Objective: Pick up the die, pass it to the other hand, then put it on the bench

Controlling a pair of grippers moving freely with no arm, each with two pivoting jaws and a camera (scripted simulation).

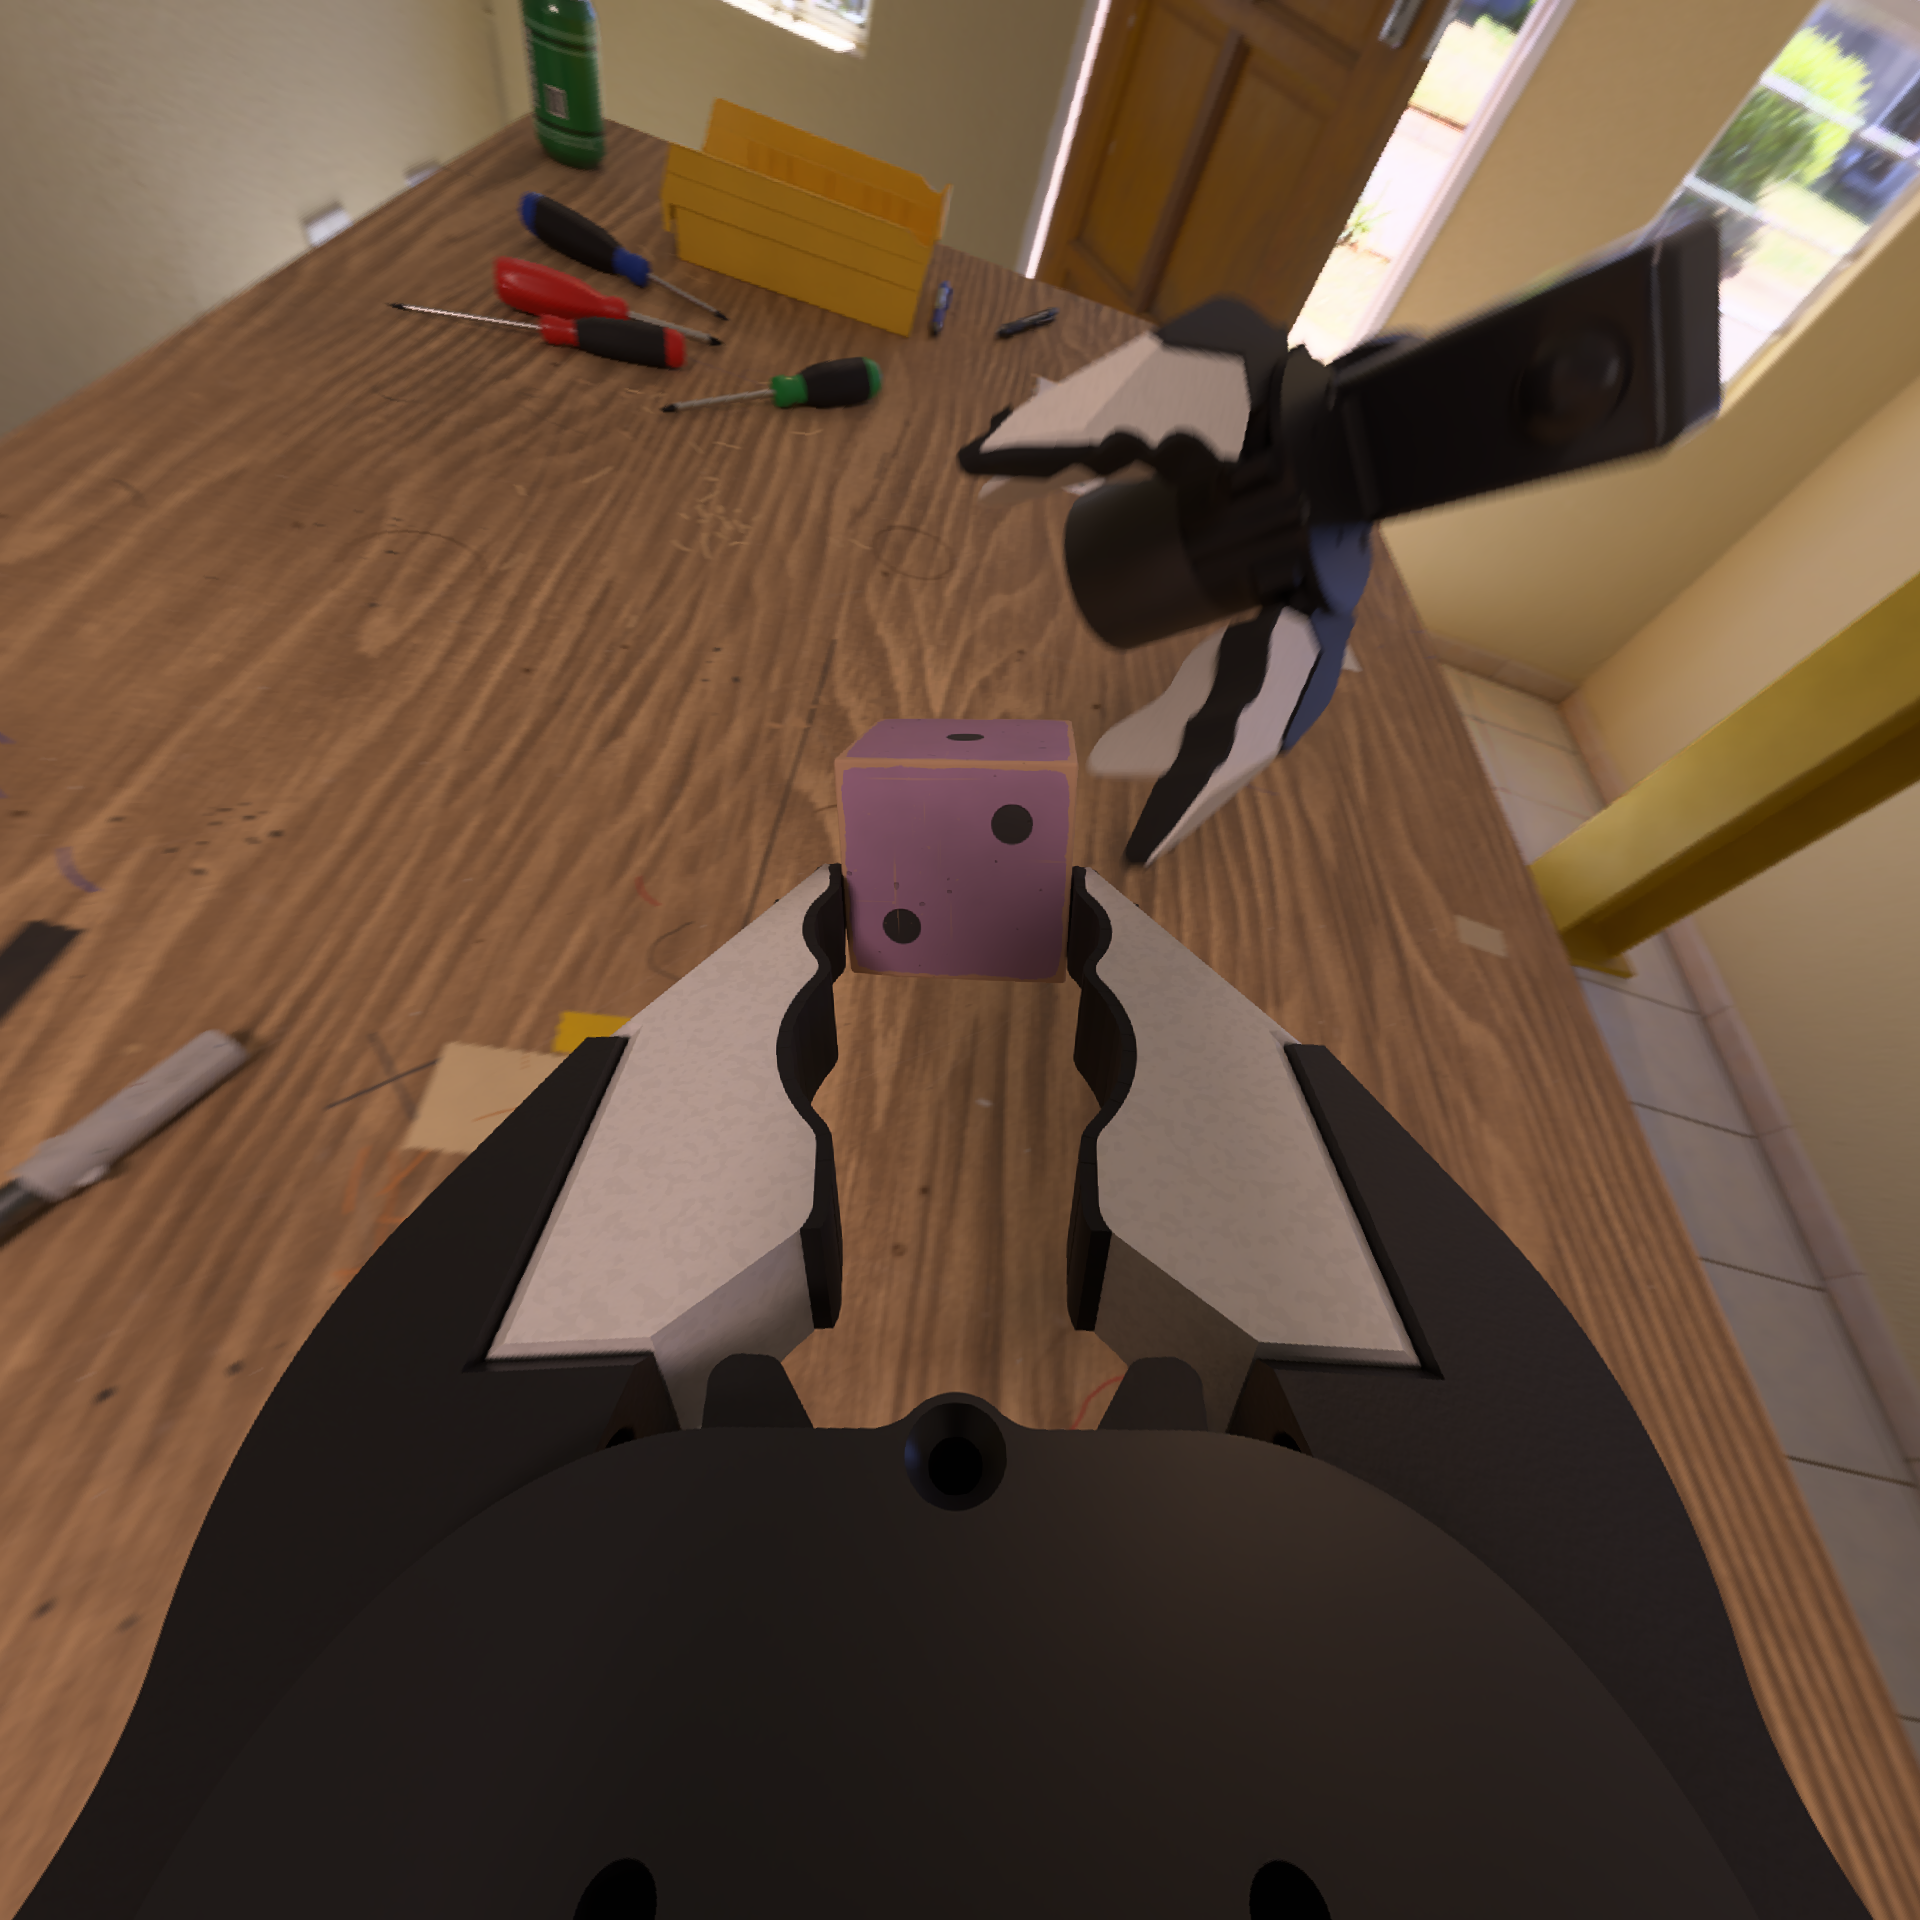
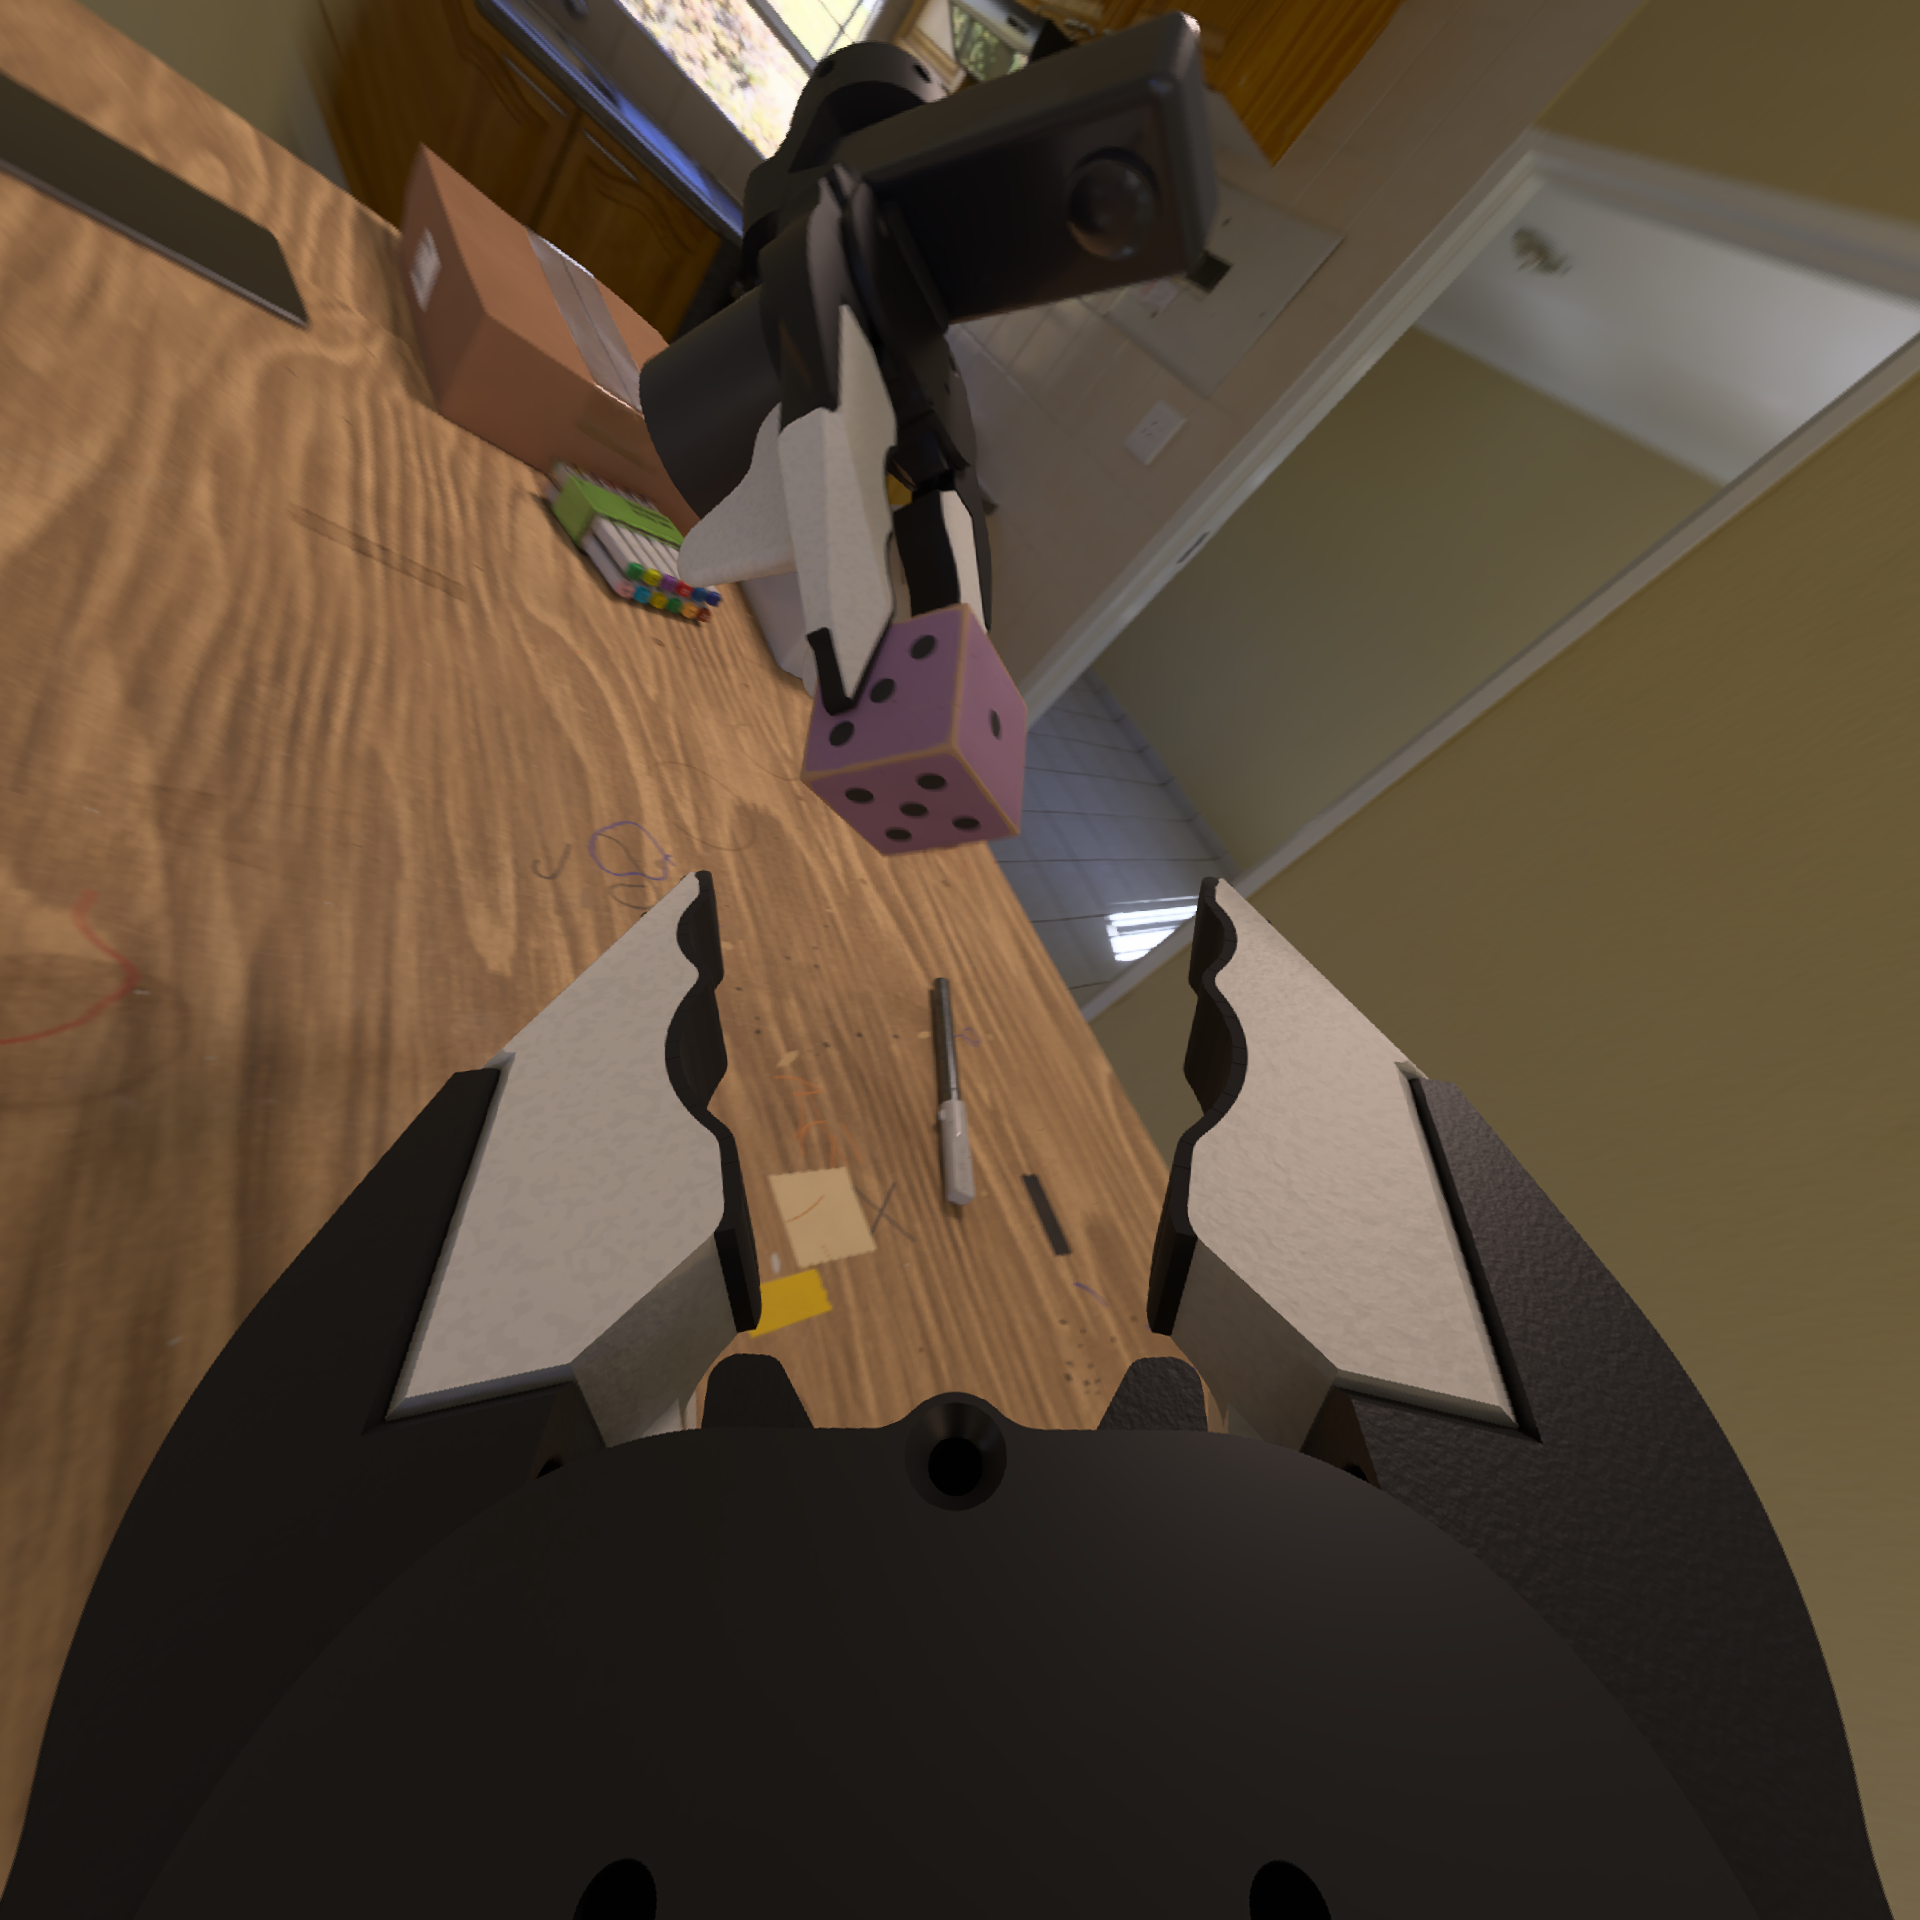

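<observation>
Our left claw (image 1: 956, 883) grips the purple die (image 1: 956, 862) at frame centre, lifted above the counter (image 1: 416, 644). Our right claw (image 2: 951, 894) gapes wide, empty. Upper left, a yellow box (image 1: 800, 223) sits, contents hidden.

The brown wood counter (image 1: 436, 644) holds four screwdrivers (image 1: 592, 312), a yellow box (image 1: 800, 234), a green bottle (image 1: 564, 83) and a pen (image 2: 951, 1101)

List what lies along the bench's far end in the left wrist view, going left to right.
Green bottle → blue-handled screwdriver → yellow box → right gripper, its fingers open, hanging above the bench.
</observation>
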